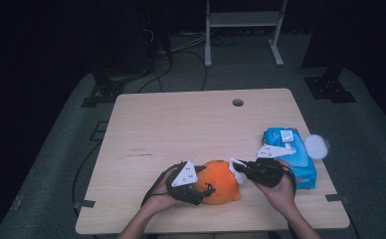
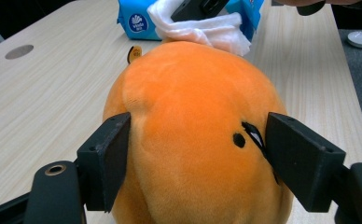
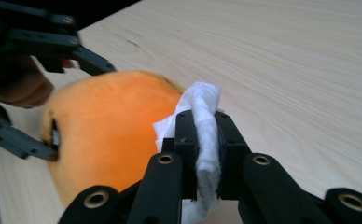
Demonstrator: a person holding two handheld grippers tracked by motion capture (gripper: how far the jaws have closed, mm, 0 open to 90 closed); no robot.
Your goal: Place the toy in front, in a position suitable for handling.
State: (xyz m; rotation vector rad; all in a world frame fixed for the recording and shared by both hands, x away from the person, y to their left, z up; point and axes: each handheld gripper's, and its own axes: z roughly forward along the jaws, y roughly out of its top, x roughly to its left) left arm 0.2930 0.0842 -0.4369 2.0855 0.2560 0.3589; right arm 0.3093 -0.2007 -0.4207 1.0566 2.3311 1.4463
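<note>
A round orange plush toy (image 1: 221, 182) lies near the table's front edge. My left gripper (image 1: 204, 182) is shut on it: in the left gripper view the two black jaws press into the sides of the plush toy (image 2: 188, 102). My right gripper (image 1: 239, 168) is shut on a folded white wipe (image 1: 237, 166). In the right gripper view the wipe (image 3: 203, 100) stands pinched between the jaws of that gripper (image 3: 206, 136) and touches the upper side of the plush toy (image 3: 109, 121). The same wipe (image 2: 207, 29) rests on the toy's far end.
A blue pack of wipes (image 1: 288, 150) lies on the wooden table (image 1: 181, 124) just right of my right hand. A white round dish (image 1: 316, 146) sits by the table's right edge. A cable hole (image 1: 238, 102) is at the far side.
</note>
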